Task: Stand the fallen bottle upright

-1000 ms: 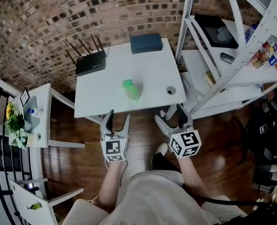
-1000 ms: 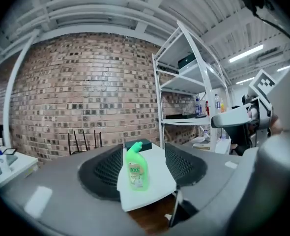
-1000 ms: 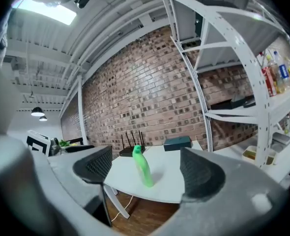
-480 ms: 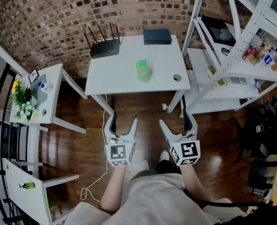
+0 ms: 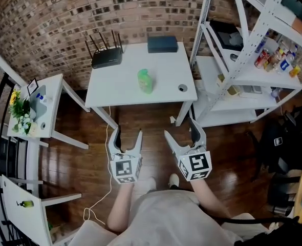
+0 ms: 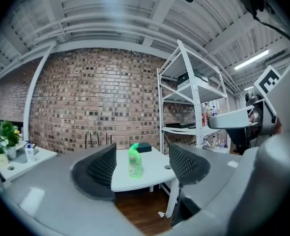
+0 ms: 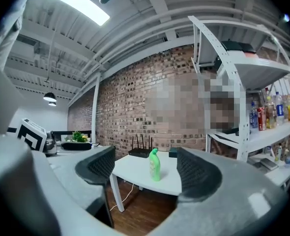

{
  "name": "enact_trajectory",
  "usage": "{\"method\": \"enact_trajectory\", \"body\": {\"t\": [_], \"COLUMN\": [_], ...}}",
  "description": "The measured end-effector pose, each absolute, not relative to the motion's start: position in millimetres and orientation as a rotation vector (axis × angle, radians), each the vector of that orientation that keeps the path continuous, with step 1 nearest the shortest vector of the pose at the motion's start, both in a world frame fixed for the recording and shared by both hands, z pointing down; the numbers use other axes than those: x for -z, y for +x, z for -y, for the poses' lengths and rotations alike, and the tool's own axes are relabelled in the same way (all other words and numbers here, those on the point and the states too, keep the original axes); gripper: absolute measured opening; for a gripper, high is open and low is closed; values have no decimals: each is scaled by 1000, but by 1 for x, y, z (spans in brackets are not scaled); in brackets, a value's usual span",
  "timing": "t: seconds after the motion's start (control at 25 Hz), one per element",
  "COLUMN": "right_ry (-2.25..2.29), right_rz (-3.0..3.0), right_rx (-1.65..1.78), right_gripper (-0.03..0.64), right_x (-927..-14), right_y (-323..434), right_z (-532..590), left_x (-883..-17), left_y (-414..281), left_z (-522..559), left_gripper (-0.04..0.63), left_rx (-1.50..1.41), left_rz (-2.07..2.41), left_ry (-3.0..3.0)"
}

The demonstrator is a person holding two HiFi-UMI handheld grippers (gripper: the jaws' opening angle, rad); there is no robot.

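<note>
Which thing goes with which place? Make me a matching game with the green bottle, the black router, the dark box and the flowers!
Things:
1. green bottle
2. black router
3. dark box
4. flowers

Places:
A. on the small side table, off to the left
B. at the back right corner of the white table
C. standing upright in the middle of the white table
D. at the back left corner of the white table, antennas sticking up

Pairs: 1-C, 2-D, 3-B, 4-A
</note>
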State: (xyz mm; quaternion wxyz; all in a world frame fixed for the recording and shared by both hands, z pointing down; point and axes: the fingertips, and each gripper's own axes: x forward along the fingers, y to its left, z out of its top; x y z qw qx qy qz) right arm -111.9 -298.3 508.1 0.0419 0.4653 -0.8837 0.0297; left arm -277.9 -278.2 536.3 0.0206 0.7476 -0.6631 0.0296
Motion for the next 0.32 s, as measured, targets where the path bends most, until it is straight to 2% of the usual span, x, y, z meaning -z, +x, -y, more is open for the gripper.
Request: {"method": "enact_trajectory", "body": {"t": [0.32], "right_ry": [1598], "right_rz": [2608], "right_rx": [-24], "right_gripper": [377], "right_x": [-511], "right_y": [-48], "right_z": [321], "left_x": [-521], "left_y": [-229], "left_z": [284], "left_gripper": [337], "left_rx": [-91], "left_rz": [2066], "left_ry": [2415]}}
